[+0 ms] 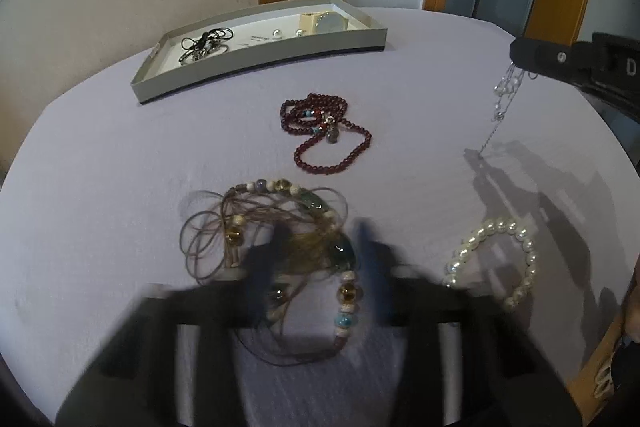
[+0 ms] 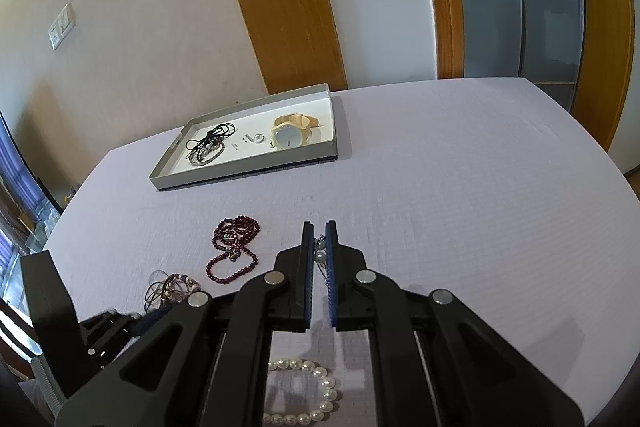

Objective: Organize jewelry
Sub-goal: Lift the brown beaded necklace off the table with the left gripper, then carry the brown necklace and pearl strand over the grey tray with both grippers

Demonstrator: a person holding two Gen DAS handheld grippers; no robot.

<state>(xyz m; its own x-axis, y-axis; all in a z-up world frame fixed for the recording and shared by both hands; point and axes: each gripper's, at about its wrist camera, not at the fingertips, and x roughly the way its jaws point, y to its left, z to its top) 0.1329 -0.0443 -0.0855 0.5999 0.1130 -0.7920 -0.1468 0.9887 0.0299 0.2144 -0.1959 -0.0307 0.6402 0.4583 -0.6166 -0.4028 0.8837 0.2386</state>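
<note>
Your right tongs [image 2: 319, 233] pinch the silver chain [image 1: 505, 89], dangling clear of the counter [image 1: 120, 187] for carrying to the tray [image 1: 256, 53]. Your left tongs [image 1: 320, 239], narrowly parted, straddle the corded bead necklace [image 1: 304, 227], nearer you than the tray.

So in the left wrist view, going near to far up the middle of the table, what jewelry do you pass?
Corded bead necklace between the left tongs, then dark red bead strand, then the grey tray holding a black cord necklace, earrings and a watch.
</note>
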